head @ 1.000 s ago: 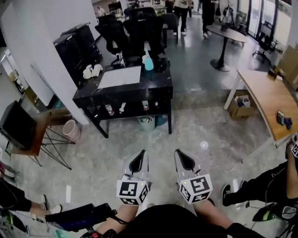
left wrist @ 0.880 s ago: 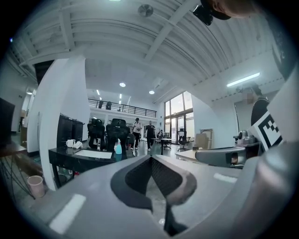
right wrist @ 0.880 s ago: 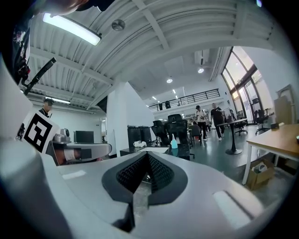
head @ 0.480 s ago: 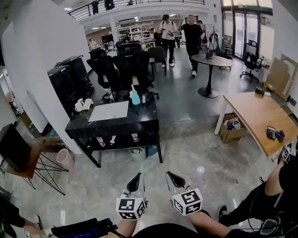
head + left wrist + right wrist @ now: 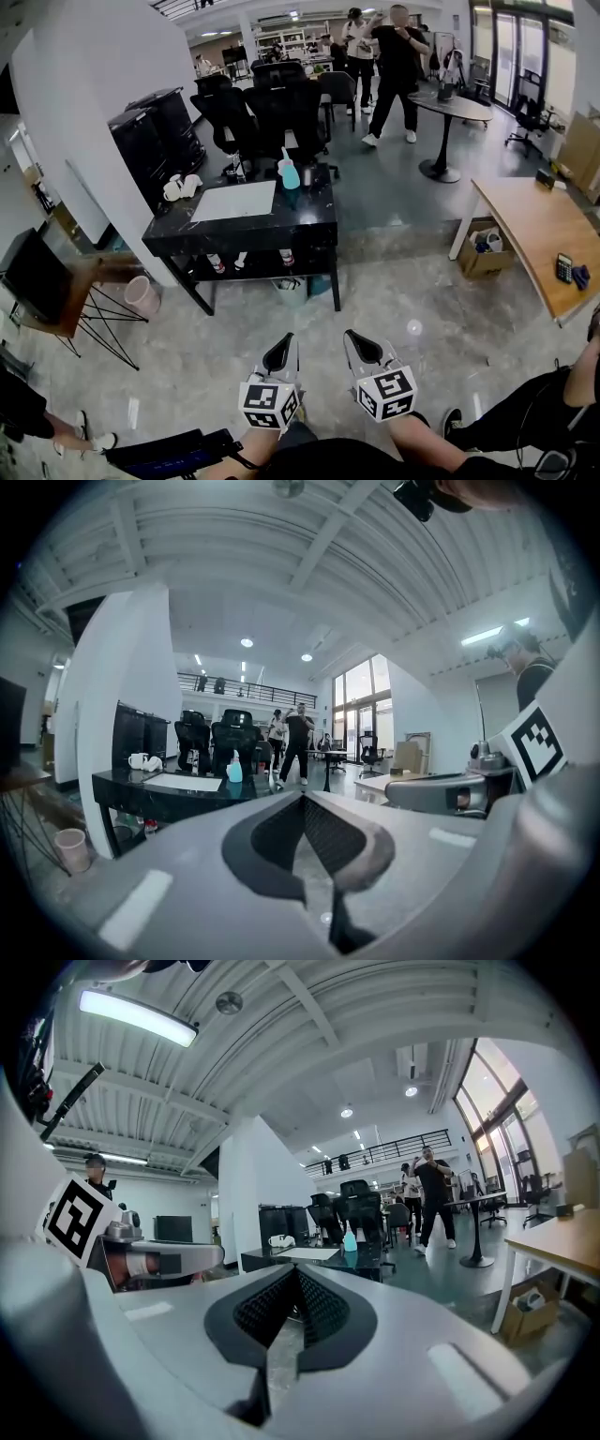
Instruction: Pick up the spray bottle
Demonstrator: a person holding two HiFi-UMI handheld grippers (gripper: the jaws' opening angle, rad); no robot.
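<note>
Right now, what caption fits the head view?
Left gripper and right gripper, both shut, face a far table holding the spray bottle.

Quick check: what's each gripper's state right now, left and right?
Left gripper: closed, holding nothing.
Right gripper: closed, holding nothing.

The spray bottle (image 5: 291, 174) is pale turquoise with a white head. The tabletop (image 5: 314, 214) is glossy black and the sheet (image 5: 234, 201) white. The left gripper (image 5: 284, 343) and right gripper (image 5: 353, 338) are grey, with black ribbed fingers (image 5: 281, 841) and black-and-white square-patterned cubes (image 5: 269, 405).
</note>
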